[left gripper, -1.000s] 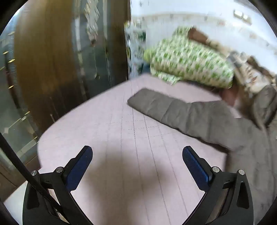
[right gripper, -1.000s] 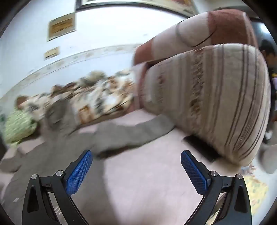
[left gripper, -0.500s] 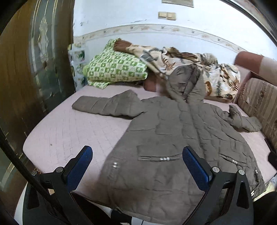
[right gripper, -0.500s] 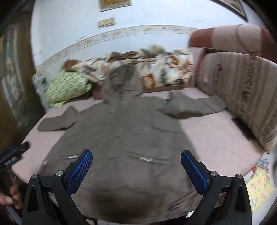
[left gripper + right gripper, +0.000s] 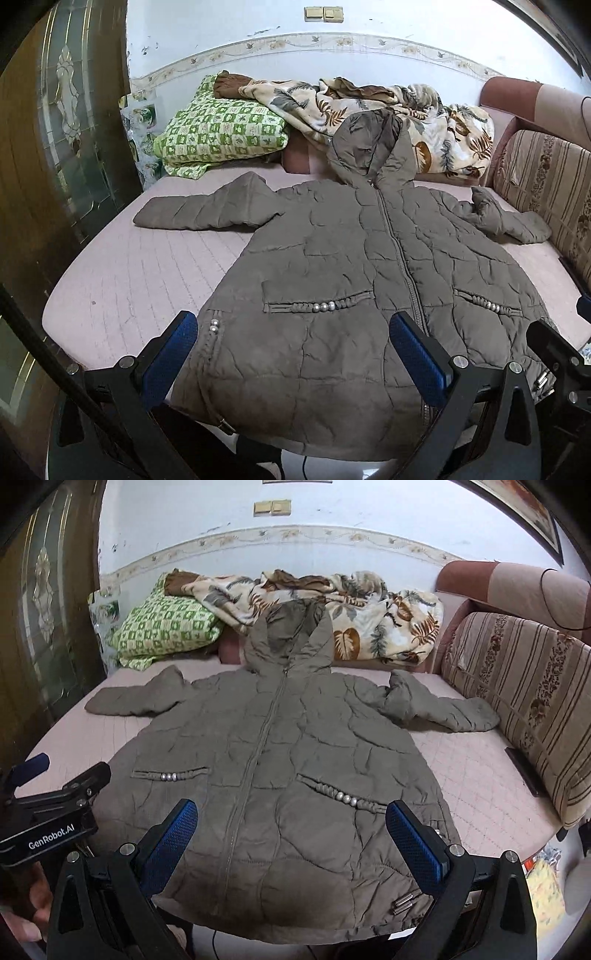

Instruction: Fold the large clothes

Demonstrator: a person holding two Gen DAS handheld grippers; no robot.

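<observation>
Both my left hand-held gripper (image 5: 295, 363) and right hand-held gripper (image 5: 291, 840) hang open over the grey-brown quilted hooded coat (image 5: 273, 760); its puffy hem ahead may slip from a shallow pinch.

A pink quilted bed (image 5: 122, 280) carries a spread grey-brown coat (image 5: 332, 295); green pillow (image 5: 221, 133) and leaf-print blanket (image 5: 406, 110) lie far.

Pale-blue wall (image 5: 229, 33) with floral border — striped sofa back (image 5: 517, 686) alongside.
</observation>
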